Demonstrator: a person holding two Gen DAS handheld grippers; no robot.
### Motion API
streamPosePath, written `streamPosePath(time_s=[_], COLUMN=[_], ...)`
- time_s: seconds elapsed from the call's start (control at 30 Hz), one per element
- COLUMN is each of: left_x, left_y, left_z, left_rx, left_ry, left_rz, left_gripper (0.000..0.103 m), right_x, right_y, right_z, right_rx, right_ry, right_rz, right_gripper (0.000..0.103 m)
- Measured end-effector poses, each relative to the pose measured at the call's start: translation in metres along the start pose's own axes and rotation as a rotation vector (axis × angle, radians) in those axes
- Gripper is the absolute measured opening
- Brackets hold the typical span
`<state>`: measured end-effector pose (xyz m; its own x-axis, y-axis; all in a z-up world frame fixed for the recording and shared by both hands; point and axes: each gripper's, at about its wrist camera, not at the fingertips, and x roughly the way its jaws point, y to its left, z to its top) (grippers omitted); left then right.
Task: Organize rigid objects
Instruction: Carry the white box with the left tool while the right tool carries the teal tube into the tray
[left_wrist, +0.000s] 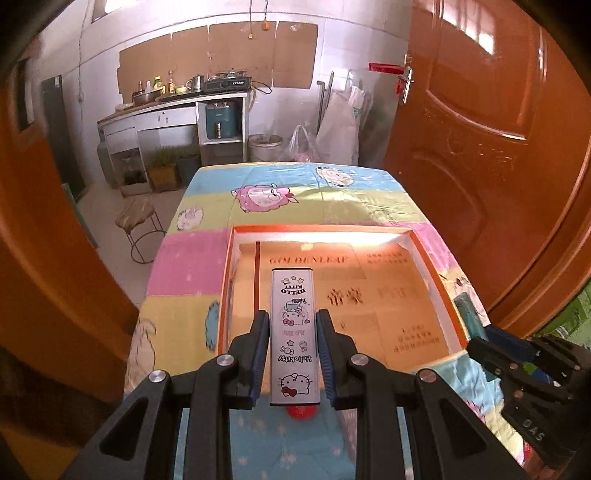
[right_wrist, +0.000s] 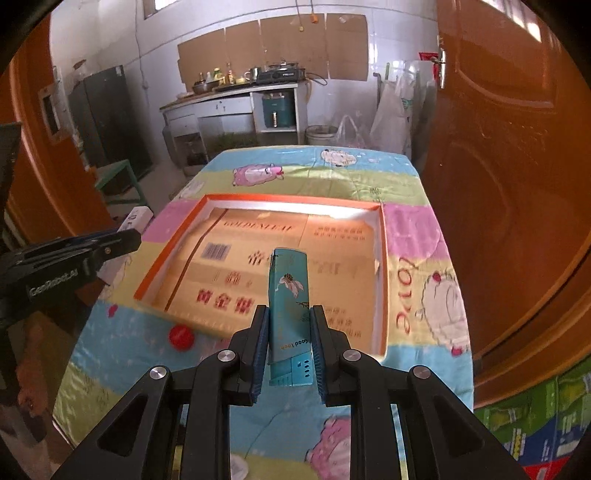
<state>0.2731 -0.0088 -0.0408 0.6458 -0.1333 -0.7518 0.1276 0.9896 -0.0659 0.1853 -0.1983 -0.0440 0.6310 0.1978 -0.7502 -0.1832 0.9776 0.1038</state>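
My left gripper (left_wrist: 292, 317) is shut on a white Hello Kitty lighter (left_wrist: 294, 334), held above the near part of the shallow orange-rimmed box (left_wrist: 321, 229). My right gripper (right_wrist: 288, 314) is shut on a teal lighter (right_wrist: 289, 291), held above the box's near edge (right_wrist: 382, 258). The box's floor is lined with printed tan cardboard. In the right wrist view the left gripper (right_wrist: 122, 240) shows at the left with the white lighter's tip (right_wrist: 137, 216). In the left wrist view the right gripper (left_wrist: 480, 345) shows at the right with the teal lighter (left_wrist: 467, 308).
The table wears a colourful cartoon cloth (right_wrist: 424, 295). A red bottle cap (right_wrist: 181, 336) lies on it near the box's near left corner; it also shows under the white lighter (left_wrist: 302, 411). An orange door (right_wrist: 509, 166) stands close on the right. A stool (left_wrist: 138, 218) stands left of the table.
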Motion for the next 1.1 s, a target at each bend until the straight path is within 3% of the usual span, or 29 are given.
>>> streamPosePath(time_s=[0.43, 0.77, 1.1], left_x=[0.083, 0.139, 0.18], left_y=[0.006, 0.007, 0.018], left_z=[0.048, 0.061, 0.065], left_rx=[-0.04, -0.039, -0.062], left_ry=[0.143, 0.208, 0.265], left_rz=[-0.025, -0.005, 0.003], left_gripper=[0.026, 0.026, 0.026], right_x=[0.076, 0.147, 0.185], right_y=[-0.023, -0.018, -0.022], right_z=[0.068, 0.089, 0.093], right_rx=[0.035, 0.038, 0.035], right_ry=[0.08, 0.161, 0.204], right_rz=[0.07, 0.065, 0.052], right_gripper=[0.022, 0.022, 0.022])
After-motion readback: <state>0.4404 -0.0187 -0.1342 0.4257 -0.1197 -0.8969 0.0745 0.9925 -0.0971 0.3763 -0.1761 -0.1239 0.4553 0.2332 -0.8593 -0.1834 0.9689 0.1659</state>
